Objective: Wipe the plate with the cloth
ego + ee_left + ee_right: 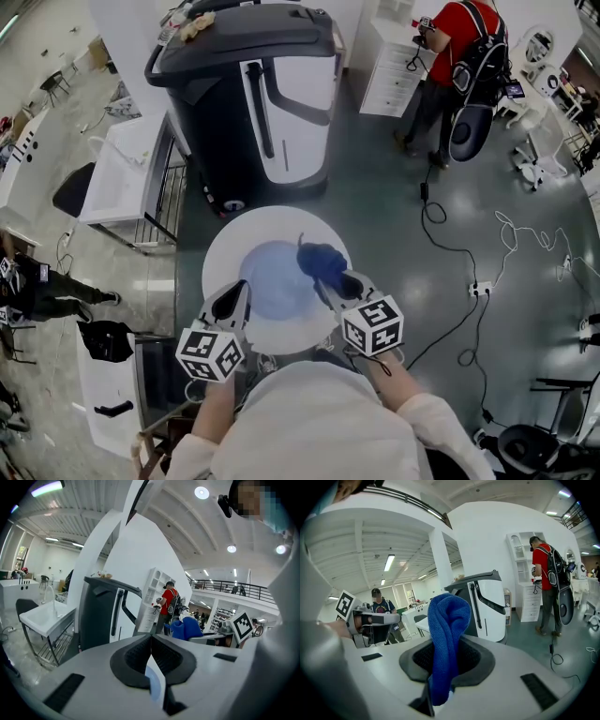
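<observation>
A pale blue plate (277, 281) lies on a small round white table (270, 225) right in front of me. My left gripper (234, 300) is shut on the plate's left rim. In the left gripper view, a thin sliver of that plate (154, 682) shows between the closed pads of the left gripper (151, 653). My right gripper (334, 284) is shut on a dark blue cloth (321, 261), which bunches over the plate's right side. In the right gripper view the cloth (447, 634) stands up out of the right gripper (444, 660). The left gripper view also shows the cloth (186, 627).
A tall dark grey and white machine (253, 94) stands just beyond the table. A white sink stand (122, 178) is at the left. A person in a red top with a backpack (459, 56) stands at the far right. Cables (464, 281) trail over the floor.
</observation>
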A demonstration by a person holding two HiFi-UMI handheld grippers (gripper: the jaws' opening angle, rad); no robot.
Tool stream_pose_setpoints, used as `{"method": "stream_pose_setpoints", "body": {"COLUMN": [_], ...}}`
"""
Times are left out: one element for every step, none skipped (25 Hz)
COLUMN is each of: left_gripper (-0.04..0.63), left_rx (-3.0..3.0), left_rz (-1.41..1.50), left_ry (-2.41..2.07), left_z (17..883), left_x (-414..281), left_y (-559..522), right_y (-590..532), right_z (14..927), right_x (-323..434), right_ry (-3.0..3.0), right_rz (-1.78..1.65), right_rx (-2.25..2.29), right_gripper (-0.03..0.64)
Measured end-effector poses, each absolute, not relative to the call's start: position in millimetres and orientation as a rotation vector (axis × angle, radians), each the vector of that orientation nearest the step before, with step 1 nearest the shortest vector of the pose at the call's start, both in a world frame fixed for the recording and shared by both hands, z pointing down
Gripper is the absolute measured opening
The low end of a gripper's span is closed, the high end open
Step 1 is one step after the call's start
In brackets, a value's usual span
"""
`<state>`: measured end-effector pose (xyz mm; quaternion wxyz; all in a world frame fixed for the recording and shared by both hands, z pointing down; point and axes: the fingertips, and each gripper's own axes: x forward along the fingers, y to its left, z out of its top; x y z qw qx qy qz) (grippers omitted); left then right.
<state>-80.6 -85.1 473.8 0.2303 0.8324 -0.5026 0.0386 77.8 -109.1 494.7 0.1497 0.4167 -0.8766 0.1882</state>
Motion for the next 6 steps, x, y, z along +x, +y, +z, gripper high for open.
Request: {"method": "stream_pose_setpoints", "body": {"left_gripper": [0.032, 0.032, 0.032, 0.032, 0.032, 0.032], "left_rx": [2.288, 2.287, 2.286, 2.285, 2.285, 2.284], "left_rz": [0.105, 0.104, 0.103, 0.101, 0.1, 0.098], "left_ry": [-1.381, -1.381, -1.381, -1.381, -1.381, -1.381], "left_z": [474.1, 474.3, 474.4, 474.5, 474.5, 474.6], "left_x": [-81.1, -81.9, -82.8, -83.7, -84.5, -85.3], "left_y": [-84.1, -83.0, -81.9, -80.7, -79.4, -78.1], "right_y": [-108.1, -107.1, -106.1, -105.0, -103.7, -102.4], "right_z": [494.5, 494.2, 493.9, 493.6, 493.4, 493.3], "right_x": [77.6, 77.1, 76.3, 75.4, 74.6, 73.8], "right_ry": [-2.519, -2.519, -2.521, -2.522, -2.522, -2.522], "right_rz": [0.54, 0.539, 0.538, 0.537, 0.536, 0.536], "right_rx": [1.199, 1.199, 1.199, 1.199, 1.199, 1.199], "right_gripper": [0.09, 0.091, 0.089, 0.09, 0.089, 0.089]}}
